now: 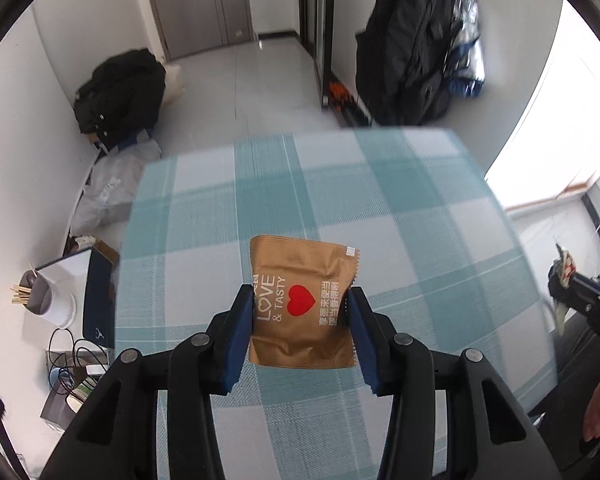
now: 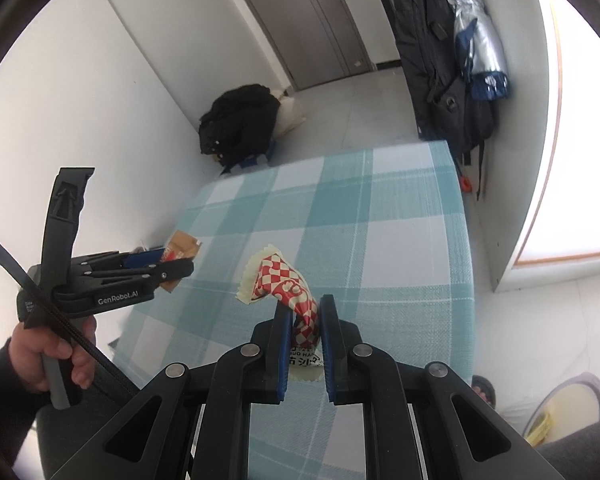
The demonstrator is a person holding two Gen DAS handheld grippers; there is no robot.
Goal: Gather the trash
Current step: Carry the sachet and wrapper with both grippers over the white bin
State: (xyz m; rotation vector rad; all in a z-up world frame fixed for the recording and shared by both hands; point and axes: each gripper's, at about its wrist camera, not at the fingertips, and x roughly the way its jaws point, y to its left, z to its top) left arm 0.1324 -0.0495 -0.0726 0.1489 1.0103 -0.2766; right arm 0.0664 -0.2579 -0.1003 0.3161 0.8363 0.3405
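A brown snack packet (image 1: 302,308) carries white print reading "LOVE & TASTY", with a small heart shape inside the letter O, next to a solid red heart. Beside the heart run two lines of white Chinese characters, too small to make out. On the side of the left tool (image 2: 182,258), seen from the right wrist camera, white lettering reads "GenRobot.AI". The red-and-white checked wrapper (image 2: 296,300) shows black print near its lower end, mostly hidden and unreadable.
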